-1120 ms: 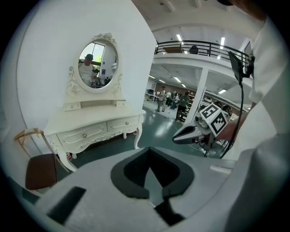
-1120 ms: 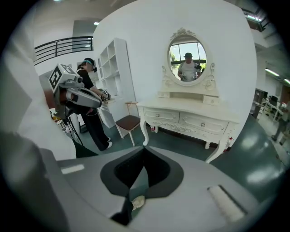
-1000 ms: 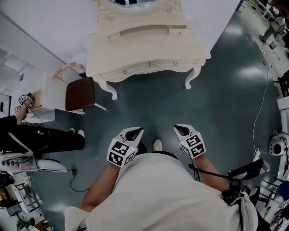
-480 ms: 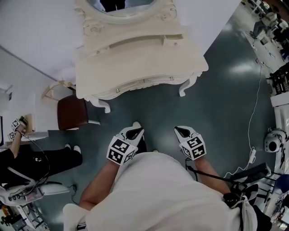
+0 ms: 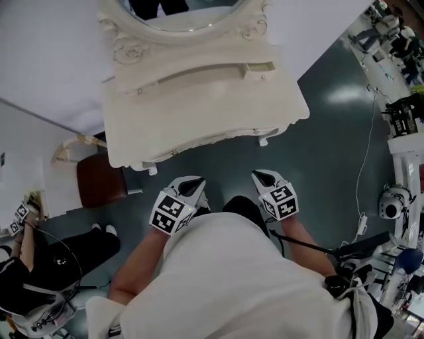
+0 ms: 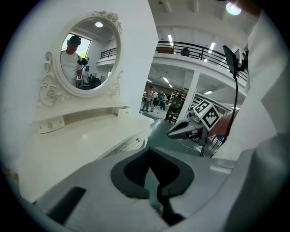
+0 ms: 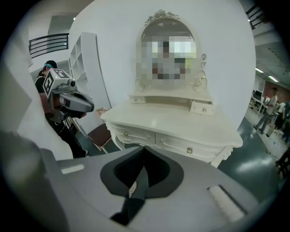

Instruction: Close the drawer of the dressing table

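Observation:
The cream dressing table (image 5: 199,119) with an oval mirror (image 5: 179,10) stands just ahead of me. On its raised back shelf, the small right-hand drawer (image 5: 260,69) sticks out a little; it also shows in the right gripper view as drawer (image 7: 201,107) and in the left gripper view as drawer (image 6: 121,111). The two wide front drawers (image 7: 156,139) sit flush. My left gripper (image 5: 193,185) and right gripper (image 5: 263,177) are held side by side short of the table's front edge, both shut and empty, touching nothing.
A brown-seated chair (image 5: 99,182) stands left of the table. A person in black (image 5: 46,261) sits at the lower left. A white cable (image 5: 364,185) and equipment racks (image 5: 401,132) line the right side. Dark floor (image 5: 331,145) lies right of the table.
The dressing table has come closer and now lies just beyond both grippers. The chair and the seated person have slid toward the left edge. Both grippers stay shut.

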